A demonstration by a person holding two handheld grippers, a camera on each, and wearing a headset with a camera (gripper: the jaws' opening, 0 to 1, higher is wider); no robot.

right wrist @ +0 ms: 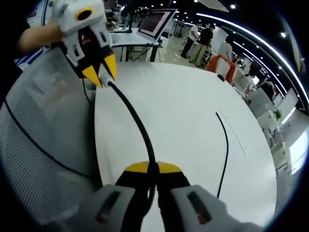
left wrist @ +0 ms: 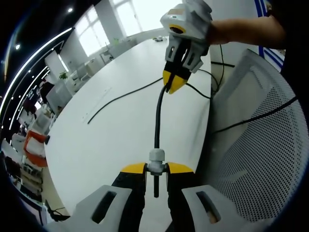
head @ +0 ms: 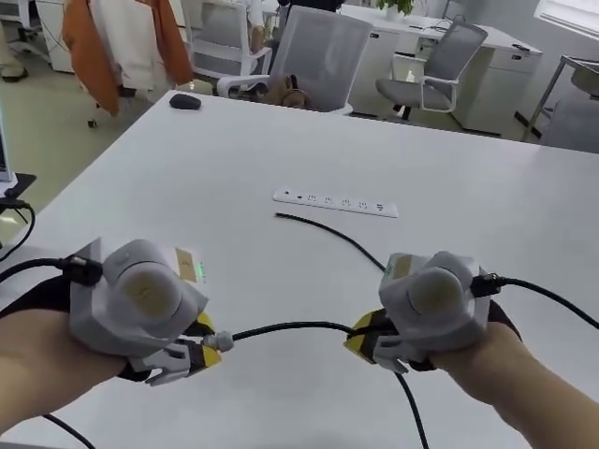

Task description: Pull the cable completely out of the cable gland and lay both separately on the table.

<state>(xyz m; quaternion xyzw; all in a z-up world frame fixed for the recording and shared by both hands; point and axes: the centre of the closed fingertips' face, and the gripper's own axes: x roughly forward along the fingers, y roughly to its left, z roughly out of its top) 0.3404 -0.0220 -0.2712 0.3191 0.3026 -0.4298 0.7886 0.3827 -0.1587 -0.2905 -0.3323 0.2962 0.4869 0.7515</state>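
Head view, and both grippers sit low over the near edge of the desk (head: 421, 159). The left gripper (head: 201, 348) has its yellow-tipped jaws clamped on the white cable gland (head: 223, 341). The right gripper (head: 360, 337) is pinched tight around the black cable (head: 290, 327) a little way along. That cable arches between the two, off the desk surface. Over to the left gripper view: the gland sits squarely between the jaws, with the cable threaded through it and a short stub poking out on the near side. The right gripper view shows its jaws closed on the cable, which runs straight up to the other gripper. Past the right gripper the cable trails away across the desk, and its free end lies just beside a white power strip (head: 335, 202) without touching it. Further back, a dark mouse (head: 185, 102) rests near the far edge. Beyond the desk stand grey office chairs (head: 323, 56), and an orange jacket (head: 122, 37) hangs at the left.
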